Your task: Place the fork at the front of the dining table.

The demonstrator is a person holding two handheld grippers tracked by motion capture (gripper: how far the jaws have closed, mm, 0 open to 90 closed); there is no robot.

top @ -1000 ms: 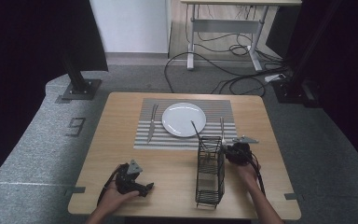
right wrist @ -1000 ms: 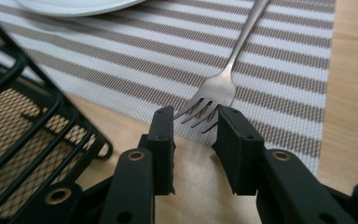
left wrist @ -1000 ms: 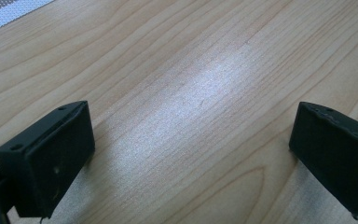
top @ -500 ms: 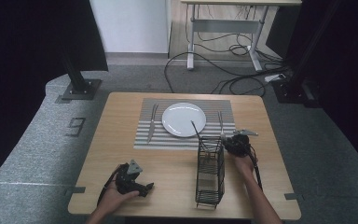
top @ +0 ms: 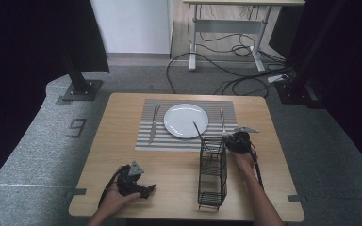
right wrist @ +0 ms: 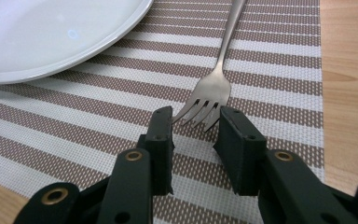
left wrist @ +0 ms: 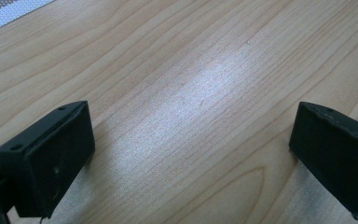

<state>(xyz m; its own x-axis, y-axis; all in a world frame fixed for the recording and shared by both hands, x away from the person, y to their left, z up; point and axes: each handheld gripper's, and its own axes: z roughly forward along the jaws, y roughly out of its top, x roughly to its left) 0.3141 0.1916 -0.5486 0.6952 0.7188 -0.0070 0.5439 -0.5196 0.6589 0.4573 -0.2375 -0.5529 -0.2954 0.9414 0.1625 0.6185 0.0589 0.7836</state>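
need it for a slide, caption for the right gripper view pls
Right gripper open, jaws flanking the tines of a fork on the striped placemat, beside a white plate.

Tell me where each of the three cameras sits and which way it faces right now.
High view: above the person's side, looking forward and down on the table; both forearms, left gripper and right gripper show.
Left gripper view: rides the left gripper, facing bare tabletop; its two jaws stand wide apart.
Right gripper view: rides the right gripper, facing the fork, plate and placemat; its jaws flank the tines.
Shared: high and right gripper views both show fork, plate and placemat.
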